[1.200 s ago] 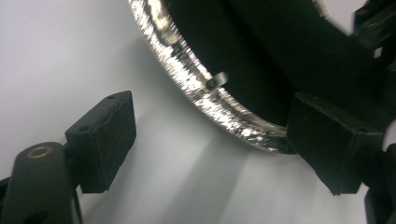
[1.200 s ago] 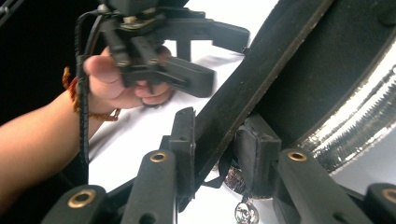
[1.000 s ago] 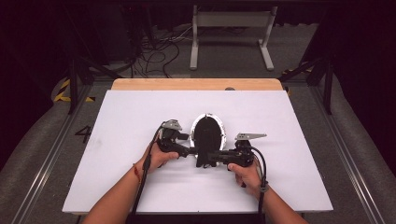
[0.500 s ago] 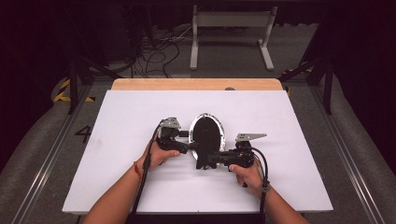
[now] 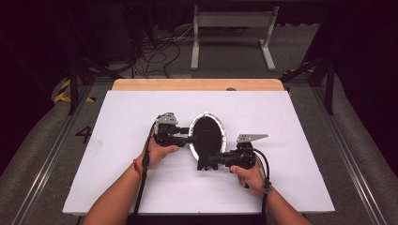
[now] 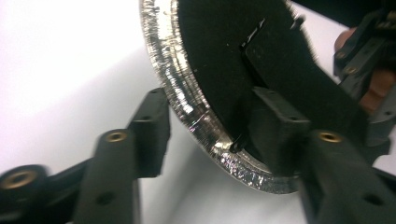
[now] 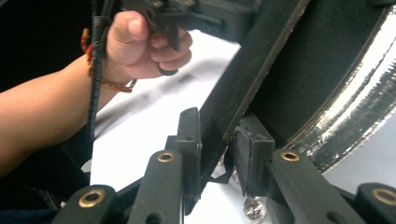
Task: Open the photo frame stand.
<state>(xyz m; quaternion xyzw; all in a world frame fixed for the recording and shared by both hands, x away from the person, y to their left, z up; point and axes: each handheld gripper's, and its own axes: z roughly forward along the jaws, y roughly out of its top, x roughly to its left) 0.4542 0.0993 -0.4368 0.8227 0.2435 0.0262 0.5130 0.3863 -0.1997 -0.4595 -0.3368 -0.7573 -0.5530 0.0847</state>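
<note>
I have the mirror (image 5: 207, 136), an oval with a black back and a glittering silver rim, near the middle of the white table (image 5: 117, 183), standing up off the sheet between my two claws. Bare table lies on every side of it, widest toward the far wooden edge (image 5: 197, 85) and out to the left and right edges; the near edge sits just behind my forearms.

A dark "4" (image 5: 85, 134) is marked on the floor just left of the table.

My left claw (image 5: 185, 131) meets the mirror's left rim. In the left gripper view that claw (image 6: 205, 126) has just been closing and is about half open: the rim runs between the jaws, one pad (image 6: 275, 121) against the black back, the other (image 6: 152, 126) just clear of the silver edge, so it is not yet clamped.

My right claw (image 5: 206, 161) is at the mirror's lower end. In the right gripper view the claw (image 7: 217, 149) is drawn in narrow on the black stand flap (image 7: 243, 93) on the mirror's back, both pads pressing it.
</note>
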